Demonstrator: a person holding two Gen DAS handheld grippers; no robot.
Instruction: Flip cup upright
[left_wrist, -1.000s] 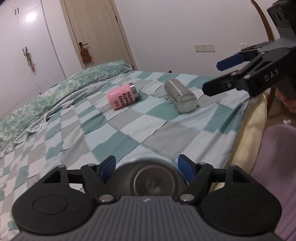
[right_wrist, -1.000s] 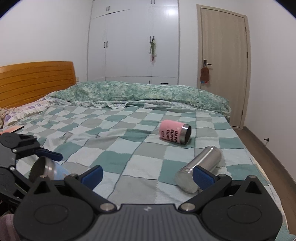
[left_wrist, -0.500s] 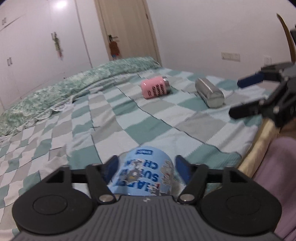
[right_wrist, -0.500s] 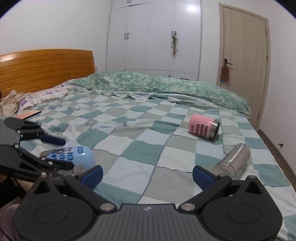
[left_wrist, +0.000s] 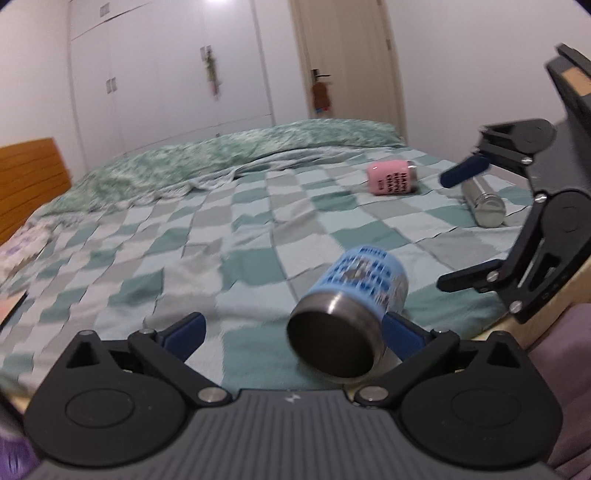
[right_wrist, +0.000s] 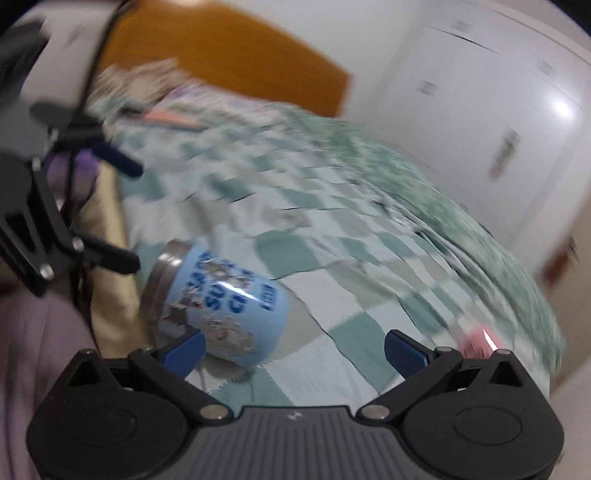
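left claw (left_wrist: 291, 332) spread wide, right claw (right_wrist: 295, 349) likewise, blue cup (left_wrist: 352, 304) sideways, steel base

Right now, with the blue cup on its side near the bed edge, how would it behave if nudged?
The blue cup is round-walled and on its side, so it would probably roll. The soft checked bedspread may slow it. Its steel rim and glossy wall suggest a rigid, somewhat slippery body under the fingers.
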